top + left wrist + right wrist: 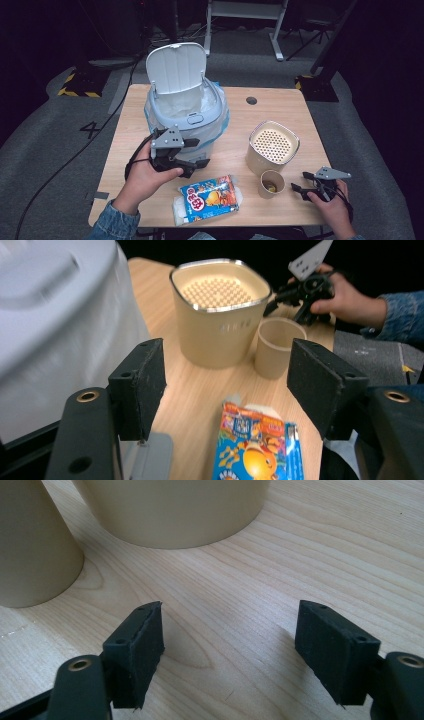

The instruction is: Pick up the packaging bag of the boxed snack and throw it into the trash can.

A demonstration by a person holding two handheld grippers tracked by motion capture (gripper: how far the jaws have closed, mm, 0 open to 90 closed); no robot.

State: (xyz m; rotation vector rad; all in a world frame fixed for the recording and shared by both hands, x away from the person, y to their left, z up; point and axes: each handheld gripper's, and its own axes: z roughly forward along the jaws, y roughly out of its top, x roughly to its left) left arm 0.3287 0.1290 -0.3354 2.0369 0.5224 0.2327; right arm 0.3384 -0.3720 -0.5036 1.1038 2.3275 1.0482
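left claw (227, 390) wide, nothing gripped | snack bag (257, 445) cut off by frame edge (print blurred) | right claw (230, 650) parted, empty, over tabletop (300, 545)

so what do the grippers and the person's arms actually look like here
Both grippers, left gripper and right gripper, are black with blocky flat jaws, brass-coloured screw inserts, a grey three-cornered plate with dark dots on top, and a thin black cable looping by the wrist. The person wears blue denim sleeves.
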